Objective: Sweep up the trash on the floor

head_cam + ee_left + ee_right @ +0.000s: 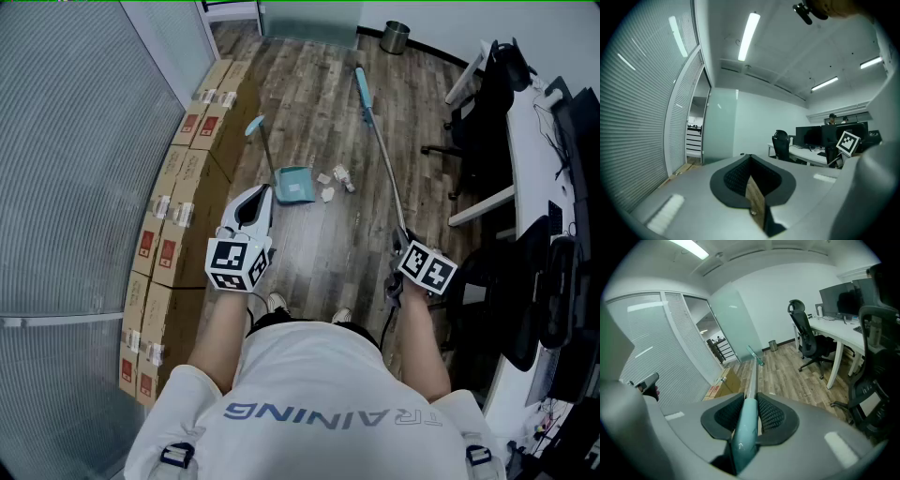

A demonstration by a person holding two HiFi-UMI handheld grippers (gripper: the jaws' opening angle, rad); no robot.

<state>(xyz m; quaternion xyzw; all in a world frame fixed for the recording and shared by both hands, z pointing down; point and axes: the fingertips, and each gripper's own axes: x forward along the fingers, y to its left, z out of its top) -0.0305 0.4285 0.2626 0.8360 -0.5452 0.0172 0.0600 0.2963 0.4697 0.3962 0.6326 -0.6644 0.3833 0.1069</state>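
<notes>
Floor: wood-plank floor point(309, 103) of an office room; a glass wall with blinds point(75, 141) runs along the left.
Along the wall: a row of cardboard boxes point(173, 202) stands at the foot of the blinds.
Right side: white desks point(530, 141) and black office chairs point(473, 117); monitors show in both gripper views.
Far end: a metal bin point(395, 37) stands on the floor by the far wall.
Trash: a few small pale scraps point(336, 180) lie on the floor just right of the dustpan's tray, between it and the broom's pole.
Dustpan: teal dustpan point(295, 186) sits on the floor with its thin handle rising up and left; nothing holds it.
Broom: broom point(382, 159) runs as a long metal pole from the right gripper out across the floor; its teal far end lies well beyond the scraps, toward the bin.
Right gripper: right gripper point(749, 401) is angled downward, with both pads clamped on the teal grip of the broom's handle.
Left gripper: left gripper point(751, 159) is held level with its jaws closed together on nothing; only a sliver of floor shows behind them. In the head view it sits just on the near side of the dustpan, gripping no part of it.
Person: the person's forearms reach forward, and two shoes point(277, 302) show below between them.
</notes>
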